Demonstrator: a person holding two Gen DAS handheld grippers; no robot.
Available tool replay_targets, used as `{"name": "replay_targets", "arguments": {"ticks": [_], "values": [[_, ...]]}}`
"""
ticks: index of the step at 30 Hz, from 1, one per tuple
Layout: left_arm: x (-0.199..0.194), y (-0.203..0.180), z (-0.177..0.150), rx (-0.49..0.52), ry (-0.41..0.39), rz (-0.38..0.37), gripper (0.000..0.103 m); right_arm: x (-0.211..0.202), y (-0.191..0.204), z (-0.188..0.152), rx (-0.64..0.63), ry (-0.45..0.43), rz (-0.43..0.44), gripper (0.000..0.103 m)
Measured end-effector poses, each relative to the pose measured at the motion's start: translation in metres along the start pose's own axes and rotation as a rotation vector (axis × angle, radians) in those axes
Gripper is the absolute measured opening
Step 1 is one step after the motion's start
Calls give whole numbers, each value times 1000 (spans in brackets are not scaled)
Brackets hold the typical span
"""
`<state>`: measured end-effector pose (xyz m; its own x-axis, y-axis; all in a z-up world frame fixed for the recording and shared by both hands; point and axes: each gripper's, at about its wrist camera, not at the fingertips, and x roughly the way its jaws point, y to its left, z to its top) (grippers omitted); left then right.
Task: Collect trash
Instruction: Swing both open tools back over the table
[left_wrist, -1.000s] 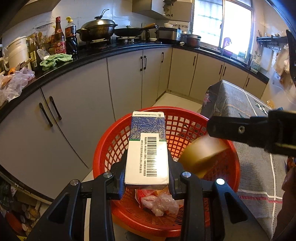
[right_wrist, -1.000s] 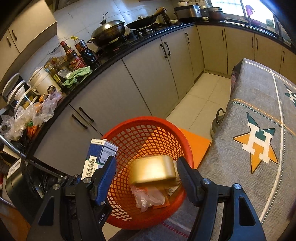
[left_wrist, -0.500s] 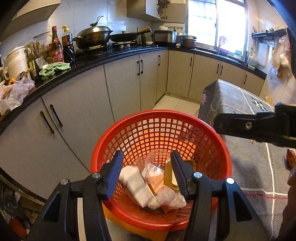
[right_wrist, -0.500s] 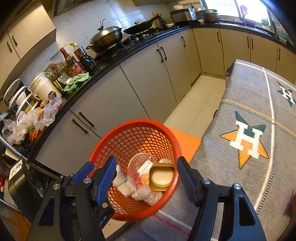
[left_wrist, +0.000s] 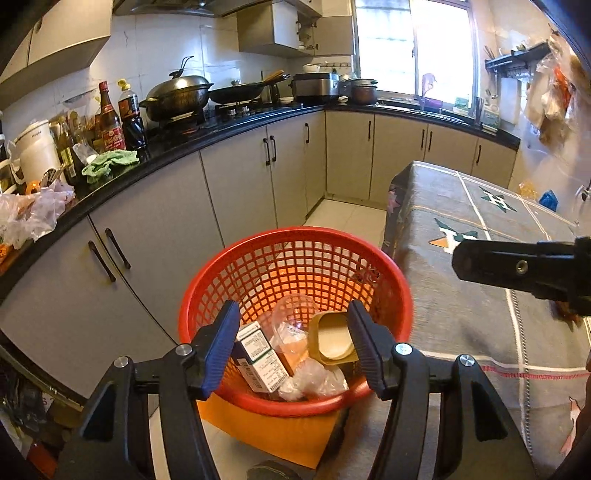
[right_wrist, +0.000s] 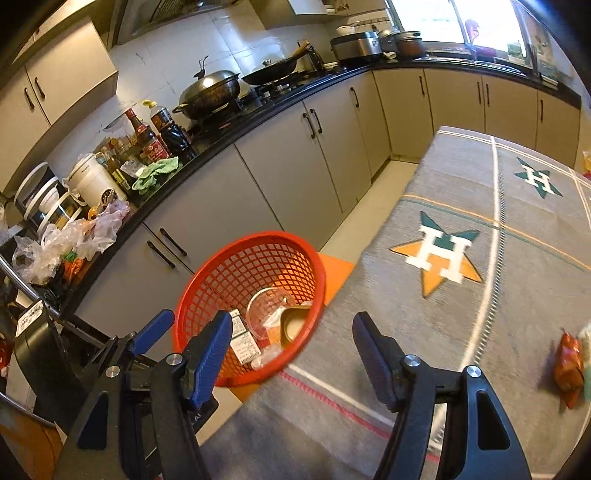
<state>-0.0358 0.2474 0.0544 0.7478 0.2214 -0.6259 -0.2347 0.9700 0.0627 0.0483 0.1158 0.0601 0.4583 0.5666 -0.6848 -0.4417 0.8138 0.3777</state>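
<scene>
While its jaws have just been opening, the left tool (left_wrist: 293, 341) hangs above the round red plastic mesh basket (left_wrist: 400, 295) with nothing clamped between its blue ribbed pads. Inside the basket lies the white-and-blue cardboard carton (left_wrist: 258, 356), flat on its side, its long axis running from the near right toward the far left rim, barcode label facing up. Just beside it rests the gold rectangular tub (left_wrist: 332, 338) with rounded corners, tipped so its pale open mouth faces the camera, and behind them a crumpled clear plastic cup (left_wrist: 291, 314) and a wrinkled clear bag (left_wrist: 314, 380).

The right tool (right_wrist: 291, 343) also stands apart and empty, over the edge of the bench (right_wrist: 424, 332), which is covered in a coarse grey woven cloth with star-and-letter motifs. An orange crinkled snack wrapper (right_wrist: 569, 365) lies on that cloth at the right. The basket sits on an orange flat board (left_wrist: 273, 432), touching the bench's side.
</scene>
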Motion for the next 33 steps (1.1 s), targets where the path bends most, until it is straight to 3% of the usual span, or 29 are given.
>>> {"name": "replay_targets", "arguments": {"ticks": [19,24,33], "values": [[-31,-78,-10,132,-6,-67,61,-68,-71,-55,106,-42,-57,73],[-37,-112,-17,193,4,-115,62,-92,-99,-78,133,-62,-105,73],[-46,-179,-28,292,49,-240,62,-156,-177,-117,296,-140,-190,73]]}}
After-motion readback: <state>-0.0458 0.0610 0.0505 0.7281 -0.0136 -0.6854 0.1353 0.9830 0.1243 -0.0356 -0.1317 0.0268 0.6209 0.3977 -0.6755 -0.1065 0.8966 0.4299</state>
